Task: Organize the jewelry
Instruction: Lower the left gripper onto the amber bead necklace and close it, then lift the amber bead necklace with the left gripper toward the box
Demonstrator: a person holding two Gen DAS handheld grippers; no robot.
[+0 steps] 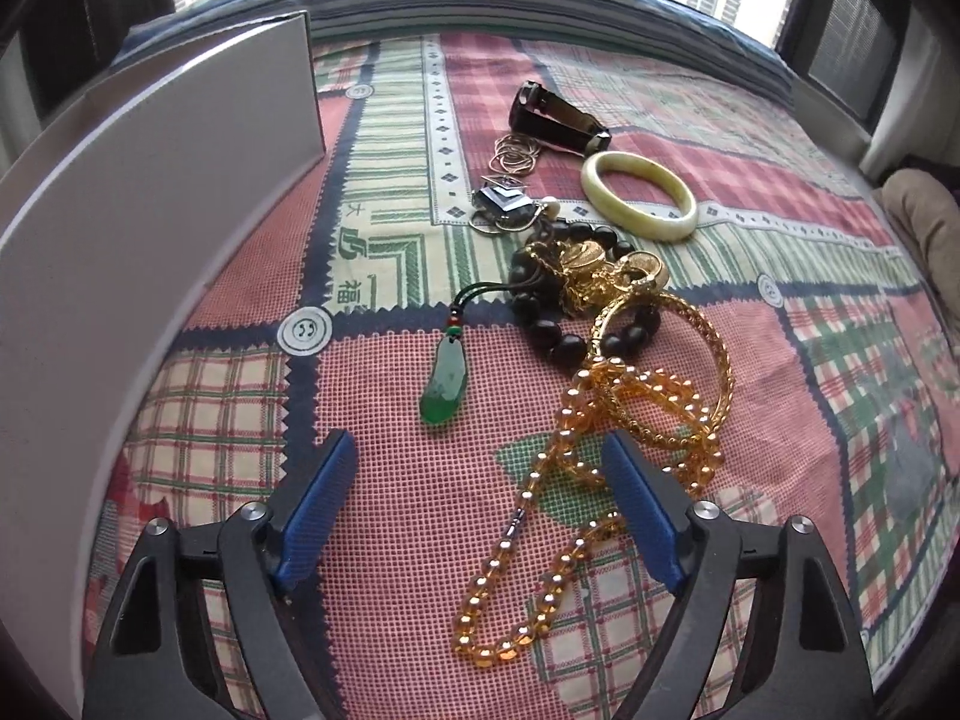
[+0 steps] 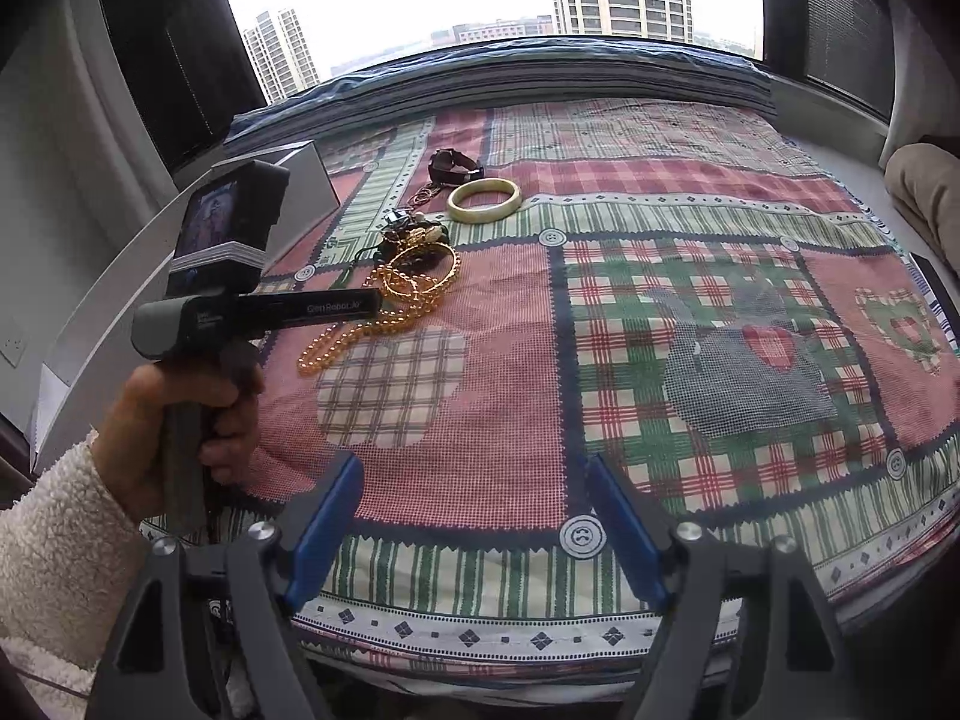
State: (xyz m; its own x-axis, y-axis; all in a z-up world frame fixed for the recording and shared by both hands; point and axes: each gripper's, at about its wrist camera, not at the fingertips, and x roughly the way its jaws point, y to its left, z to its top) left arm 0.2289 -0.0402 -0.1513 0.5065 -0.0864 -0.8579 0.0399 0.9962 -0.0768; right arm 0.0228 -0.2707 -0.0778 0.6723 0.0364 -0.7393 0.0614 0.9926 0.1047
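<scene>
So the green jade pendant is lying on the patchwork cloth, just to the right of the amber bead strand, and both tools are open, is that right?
Not quite. The green jade pendant lies to the left of the amber bead strand, not the right, as the left wrist view shows. The rest holds: it rests on the patchwork cloth, and the left tool and right tool are both open.

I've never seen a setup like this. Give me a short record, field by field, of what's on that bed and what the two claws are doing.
surface: patchwork bedspread
jewelry heap: amber bead strand, gold bangle, dark bead bracelet, green jade pendant
farther back: pale jade bangle, dark wristwatch
at left: white box
left gripper: open, over the amber strand
right gripper: open, over bare cloth
</scene>
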